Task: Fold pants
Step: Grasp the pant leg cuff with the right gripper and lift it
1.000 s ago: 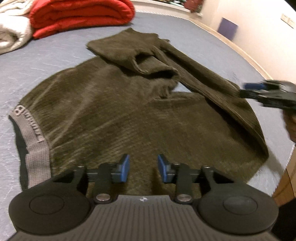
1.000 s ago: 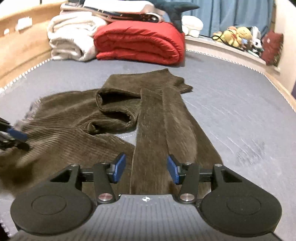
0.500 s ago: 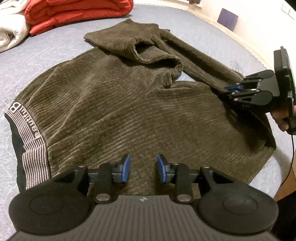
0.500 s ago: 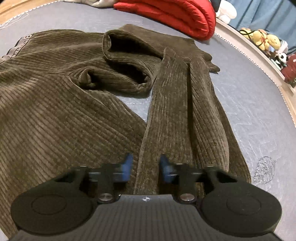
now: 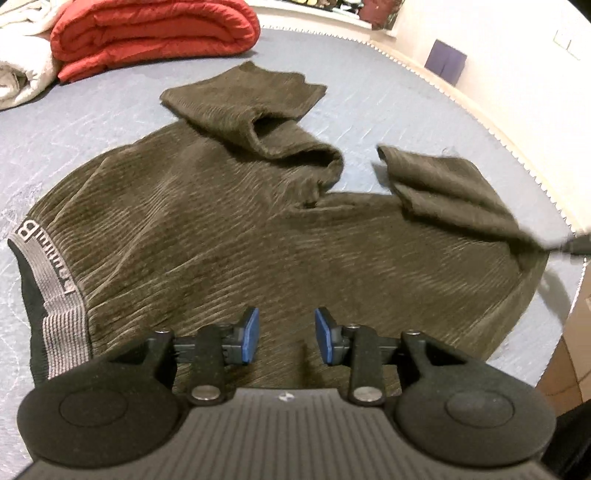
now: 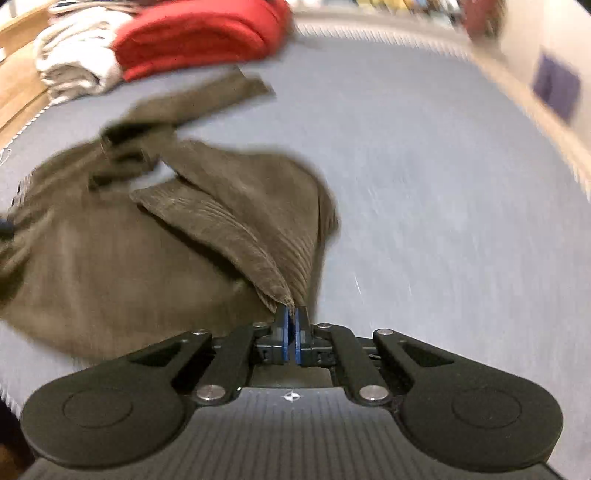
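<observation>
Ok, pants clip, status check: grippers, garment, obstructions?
Left gripper open, hovering over pants. Right gripper shut on pant leg, leg lifted. Red blanket at far edge, apart from pants.

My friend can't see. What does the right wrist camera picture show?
The right gripper is shut on a pulled-up leg of the brown corduroy pants lying on a grey bed. A red quilt sits far behind; the picture is blurry.
</observation>
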`<state>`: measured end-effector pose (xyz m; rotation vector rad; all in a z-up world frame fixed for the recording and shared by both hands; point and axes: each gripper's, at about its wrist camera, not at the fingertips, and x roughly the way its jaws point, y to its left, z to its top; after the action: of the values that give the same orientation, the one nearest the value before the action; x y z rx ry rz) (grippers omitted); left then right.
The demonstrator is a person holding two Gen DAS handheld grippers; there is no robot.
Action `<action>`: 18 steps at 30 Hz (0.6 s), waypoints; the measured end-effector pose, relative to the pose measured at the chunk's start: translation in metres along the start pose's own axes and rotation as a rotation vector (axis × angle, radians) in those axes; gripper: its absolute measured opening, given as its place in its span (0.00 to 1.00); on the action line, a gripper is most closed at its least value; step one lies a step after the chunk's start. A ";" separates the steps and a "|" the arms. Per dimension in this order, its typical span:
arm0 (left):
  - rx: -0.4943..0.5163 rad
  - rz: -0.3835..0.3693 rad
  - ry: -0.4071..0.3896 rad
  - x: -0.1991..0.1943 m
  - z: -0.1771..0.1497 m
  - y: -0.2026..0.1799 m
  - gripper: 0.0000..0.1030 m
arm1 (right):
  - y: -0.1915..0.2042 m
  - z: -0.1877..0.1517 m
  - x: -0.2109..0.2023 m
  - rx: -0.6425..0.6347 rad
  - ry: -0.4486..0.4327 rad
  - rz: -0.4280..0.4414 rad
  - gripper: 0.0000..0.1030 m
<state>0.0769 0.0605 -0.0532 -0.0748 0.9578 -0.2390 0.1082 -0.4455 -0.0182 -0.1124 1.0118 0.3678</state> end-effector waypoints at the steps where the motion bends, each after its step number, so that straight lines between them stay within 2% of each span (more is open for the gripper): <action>1: -0.001 -0.004 -0.006 -0.001 0.001 -0.003 0.41 | -0.010 -0.015 0.002 0.033 0.045 0.031 0.03; 3: 0.001 -0.013 -0.013 -0.002 0.004 -0.007 0.43 | -0.018 -0.032 0.002 0.059 0.079 0.060 0.06; 5: 0.003 -0.013 -0.014 -0.001 0.004 -0.010 0.45 | -0.020 -0.029 -0.009 0.079 0.038 0.065 0.17; 9: 0.004 0.004 -0.002 0.002 -0.001 -0.006 0.45 | -0.012 0.003 -0.048 0.104 -0.226 0.022 0.24; 12: -0.009 0.026 0.011 0.008 -0.002 0.001 0.45 | 0.015 0.026 -0.042 0.083 -0.358 -0.003 0.24; 14: -0.017 0.034 0.017 0.011 -0.002 0.004 0.45 | 0.050 0.038 -0.015 -0.021 -0.344 0.009 0.24; 18: -0.015 0.032 0.018 0.011 -0.002 0.007 0.46 | 0.133 0.050 0.057 -0.301 -0.229 -0.010 0.24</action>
<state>0.0830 0.0646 -0.0645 -0.0711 0.9781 -0.2034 0.1288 -0.2946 -0.0292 -0.3390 0.7250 0.5103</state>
